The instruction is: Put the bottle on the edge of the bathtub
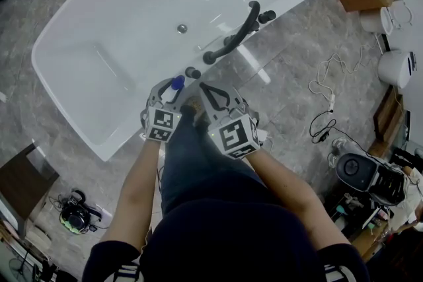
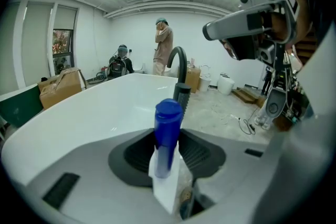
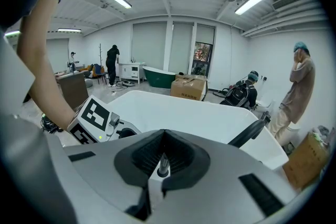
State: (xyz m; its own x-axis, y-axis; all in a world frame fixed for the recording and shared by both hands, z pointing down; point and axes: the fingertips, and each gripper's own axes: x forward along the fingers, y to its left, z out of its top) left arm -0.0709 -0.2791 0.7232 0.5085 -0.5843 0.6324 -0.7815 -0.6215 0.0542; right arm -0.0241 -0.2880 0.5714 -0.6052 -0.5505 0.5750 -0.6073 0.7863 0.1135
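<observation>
Blue-capped white bottle (image 2: 168,113) stands upright, clamped between the jaws of the left gripper (image 2: 167,157), at the bathtub's (image 1: 74,102) near rim. The right gripper (image 3: 160,165) alongside is fully closed, holding nothing.

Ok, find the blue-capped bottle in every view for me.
Head view: bottle centre, by the bathtub's near rim.
Left gripper view: bottle centre, clamped between the fingers.
Right gripper view: not in it.
Shared landmark: the black faucet, seen in all three.

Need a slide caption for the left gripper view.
Left gripper grips a blue-capped bottle, white bathtub and black faucet beyond.
</observation>
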